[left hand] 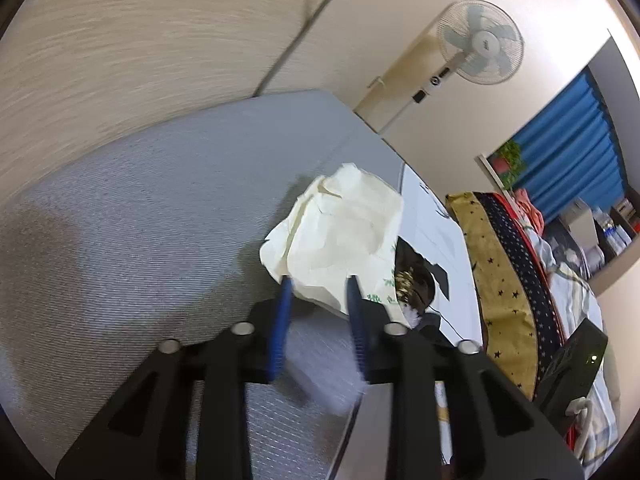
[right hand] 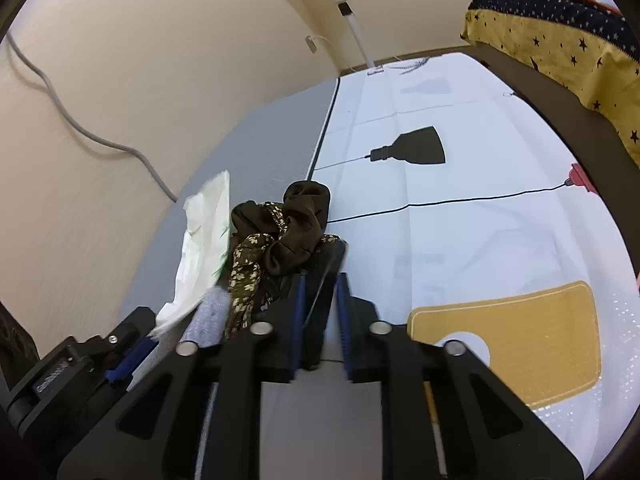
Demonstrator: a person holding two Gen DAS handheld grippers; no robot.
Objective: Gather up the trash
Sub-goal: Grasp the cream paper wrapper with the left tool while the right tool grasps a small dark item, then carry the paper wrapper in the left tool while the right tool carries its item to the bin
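Because the crumpled white paper bag (left hand: 340, 236) is thin and light, it should crush easily and can be pinched at almost any loose fold; the near edge, with its faint green print, seems the easiest place to take hold. It lies on the grey floor mat (left hand: 160, 208), just beside the seam with the white printed mat (right hand: 460, 208). The left gripper (left hand: 318, 282) has its fingers (left hand: 283, 312) set narrow with their tips at that near edge, though I cannot tell whether they actually pinch it.

Touching the bag on its right is a soft heap of dark brown cloth (right hand: 288, 236), partly patterned with small pale flowers. It would be limp and floppy, likely to trail when lifted. The right gripper (right hand: 322, 276) has its fingers close together, apparently nipping a dark fold of this cloth between them.

Around them stand a pedestal fan (left hand: 480, 42) by the wall and a bed with a starred yellow cover (right hand: 560, 52); a grey cable (right hand: 92, 136) hangs on the wall. Nothing blocks either gripper, but bag and cloth overlap and may drag each other.
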